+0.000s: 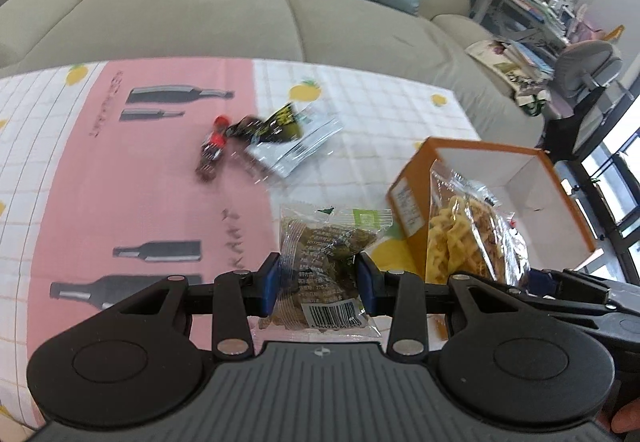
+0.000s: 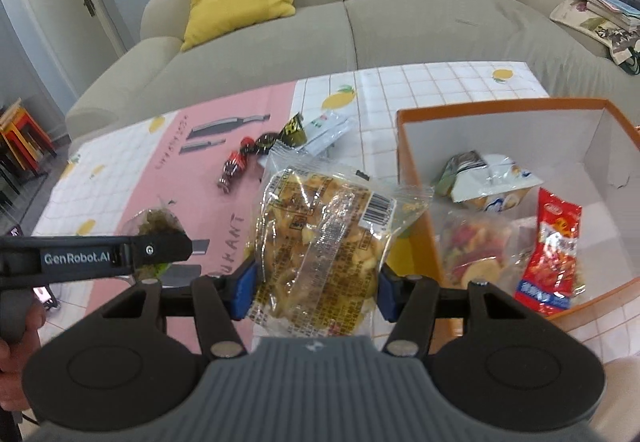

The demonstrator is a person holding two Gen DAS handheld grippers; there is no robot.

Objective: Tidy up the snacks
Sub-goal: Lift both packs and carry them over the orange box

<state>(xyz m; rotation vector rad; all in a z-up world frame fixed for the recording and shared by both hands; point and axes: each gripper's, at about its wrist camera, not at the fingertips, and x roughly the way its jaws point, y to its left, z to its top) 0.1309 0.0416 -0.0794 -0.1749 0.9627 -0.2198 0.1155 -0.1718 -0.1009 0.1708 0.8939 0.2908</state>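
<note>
My left gripper (image 1: 318, 284) is shut on a clear packet of dark green-brown snacks (image 1: 326, 262), lifted above the tablecloth. My right gripper (image 2: 318, 288) is shut on a clear bag of yellow chips (image 2: 320, 242), held up just left of the orange box (image 2: 416, 170). In the left wrist view that chip bag (image 1: 468, 238) hangs in front of the orange box (image 1: 404, 202). The left gripper's side (image 2: 120, 254) shows in the right wrist view with the green packet (image 2: 160, 222) behind it. Inside the box lie a red packet (image 2: 554, 254), a fruit-coloured bag (image 2: 476, 254) and a white packet (image 2: 492, 186).
On the pink and white tablecloth (image 1: 120, 182) lie a small red-capped cola-bottle sweet (image 1: 212, 154), a black-and-yellow packet (image 1: 280, 124) and a white sachet (image 1: 296, 150). A beige sofa (image 1: 240, 22) with yellow and blue cushions runs behind the table. Cluttered shelves and a chair stand at right.
</note>
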